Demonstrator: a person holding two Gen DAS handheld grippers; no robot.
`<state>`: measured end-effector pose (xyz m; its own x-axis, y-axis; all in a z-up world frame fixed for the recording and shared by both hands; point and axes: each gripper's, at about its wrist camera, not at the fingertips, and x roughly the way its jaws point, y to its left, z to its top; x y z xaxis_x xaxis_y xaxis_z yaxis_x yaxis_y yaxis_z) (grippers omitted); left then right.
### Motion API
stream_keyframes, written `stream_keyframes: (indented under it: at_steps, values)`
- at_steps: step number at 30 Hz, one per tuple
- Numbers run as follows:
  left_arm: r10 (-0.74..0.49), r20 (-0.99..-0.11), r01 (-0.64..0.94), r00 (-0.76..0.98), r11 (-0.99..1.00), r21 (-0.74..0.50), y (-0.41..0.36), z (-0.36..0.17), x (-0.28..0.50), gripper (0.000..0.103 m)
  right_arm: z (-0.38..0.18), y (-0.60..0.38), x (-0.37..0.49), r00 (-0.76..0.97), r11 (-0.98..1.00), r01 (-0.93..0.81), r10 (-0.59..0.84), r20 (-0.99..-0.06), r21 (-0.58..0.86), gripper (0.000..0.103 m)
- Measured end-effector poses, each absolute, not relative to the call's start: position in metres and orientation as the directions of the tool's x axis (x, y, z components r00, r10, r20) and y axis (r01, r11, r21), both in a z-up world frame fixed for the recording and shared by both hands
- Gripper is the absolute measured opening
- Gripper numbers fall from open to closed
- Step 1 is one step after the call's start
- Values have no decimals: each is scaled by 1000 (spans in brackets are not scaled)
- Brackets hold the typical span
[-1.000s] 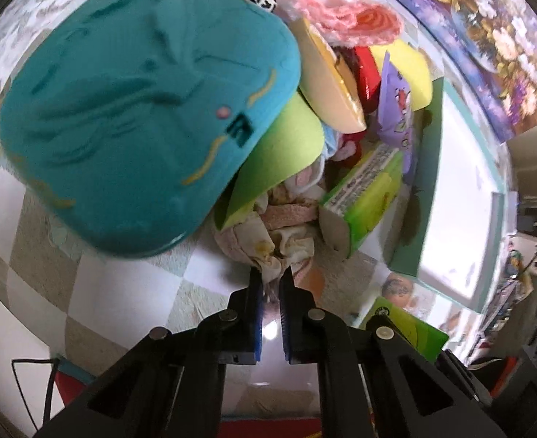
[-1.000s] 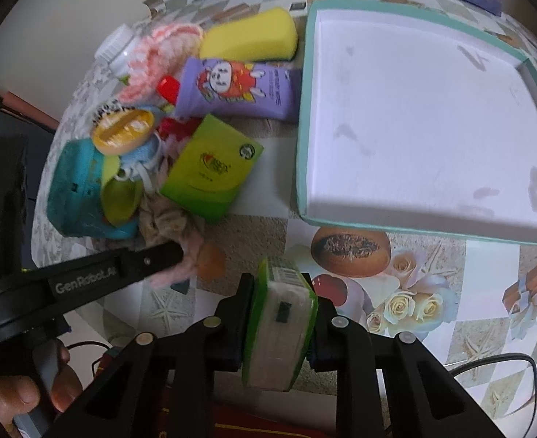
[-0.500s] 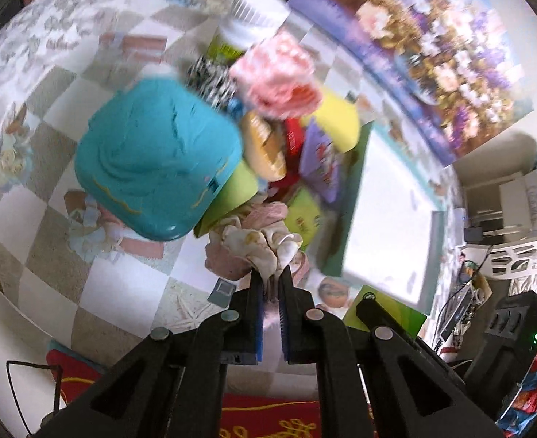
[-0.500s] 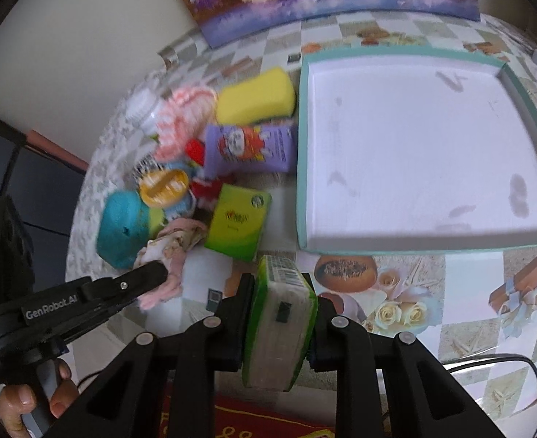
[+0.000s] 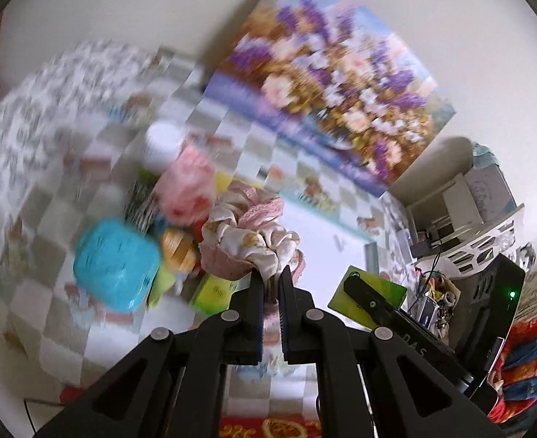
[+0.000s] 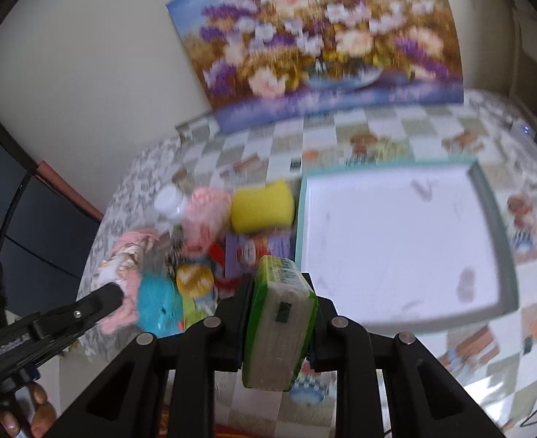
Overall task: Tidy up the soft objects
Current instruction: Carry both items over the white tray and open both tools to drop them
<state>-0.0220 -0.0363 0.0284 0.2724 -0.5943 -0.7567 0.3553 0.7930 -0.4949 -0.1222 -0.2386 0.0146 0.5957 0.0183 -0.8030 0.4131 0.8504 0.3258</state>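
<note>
Pink-and-cream scrunchie (image 5: 248, 235) bunched, held aloft above the pile — green tissue pack (image 6: 281, 323) clamped upright, near tray.

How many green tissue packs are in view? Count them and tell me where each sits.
2. One green tissue pack is clamped in the right gripper; the second pack lies near the teal cushion. Others may be buried in that heap.

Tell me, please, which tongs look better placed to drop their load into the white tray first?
Probably the right tongs: their green tissue pack sits just short of the white tray's near rim. The left tongs, holding the scrunchie, are over the pile, further from it.
</note>
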Motion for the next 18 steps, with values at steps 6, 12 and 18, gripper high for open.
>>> stream_keyframes:
  at_steps: [6, 12, 18]
  values:
    - [-568, -780, 401, 263, 800, -447, -86, 29, -11, 7, 24, -269, -104, 589, 829, 487, -79, -805, 274, 25]
    - [-516, -839, 412, 175, 812, -414, -142, -14, 6, 7, -1, -316, -95, 520, 765, 601, -152, -841, 233, 25]
    - [-468, -876, 428, 114, 819, -381, -190, -50, 14, 7, -43, -375, -110, 370, 663, 736, -228, -901, 134, 25]
